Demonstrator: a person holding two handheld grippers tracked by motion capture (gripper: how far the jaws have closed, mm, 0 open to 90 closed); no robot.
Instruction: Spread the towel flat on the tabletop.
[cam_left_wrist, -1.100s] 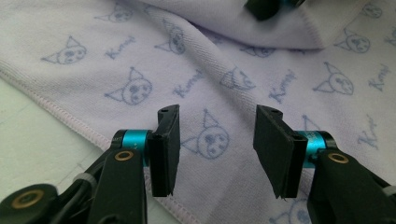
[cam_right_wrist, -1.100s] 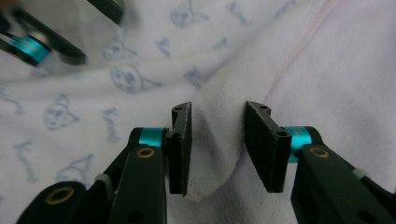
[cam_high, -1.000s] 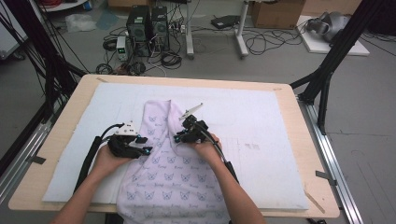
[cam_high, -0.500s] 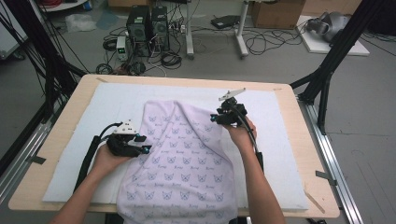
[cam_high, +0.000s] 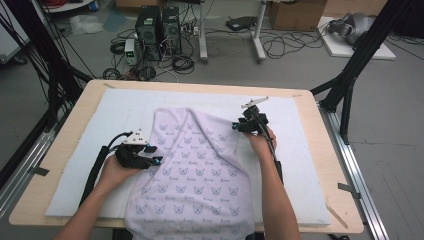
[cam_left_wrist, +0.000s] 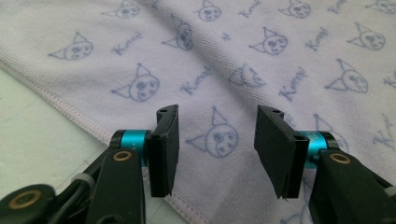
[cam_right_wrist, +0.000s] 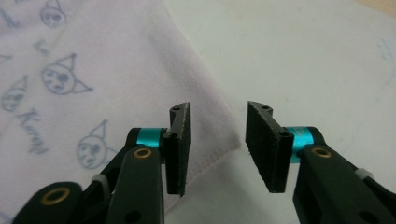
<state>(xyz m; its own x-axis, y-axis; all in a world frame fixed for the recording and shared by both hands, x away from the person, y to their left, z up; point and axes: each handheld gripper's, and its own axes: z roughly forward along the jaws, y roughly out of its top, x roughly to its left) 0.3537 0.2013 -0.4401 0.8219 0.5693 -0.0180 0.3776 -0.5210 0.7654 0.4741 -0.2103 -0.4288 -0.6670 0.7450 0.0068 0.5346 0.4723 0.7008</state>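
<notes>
A lavender towel (cam_high: 195, 180) with a blue cat-face print lies on the white mat, its near end over the table's front edge. My left gripper (cam_high: 155, 161) rests at the towel's left hem. In the left gripper view it (cam_left_wrist: 217, 144) stands open just above the printed cloth (cam_left_wrist: 261, 60), gripping nothing. My right gripper (cam_high: 235, 125) is at the towel's far right corner. Its jaws have just opened and then closed a little. In the right gripper view it (cam_right_wrist: 217, 140) is open, and the towel corner (cam_right_wrist: 84, 70) lies loose under the left pad, with nothing pinched.
The white mat (cam_high: 300, 165) covers most of the wooden table (cam_high: 332, 165), with bare mat to the right of the towel. Black frame posts (cam_high: 350, 75) stand at the table's far corners. Computers and cables lie on the floor beyond.
The right gripper went from the towel's middle out to the right with the cloth, spreading that side flat, then opened and let the corner go. The left gripper kept still.
</notes>
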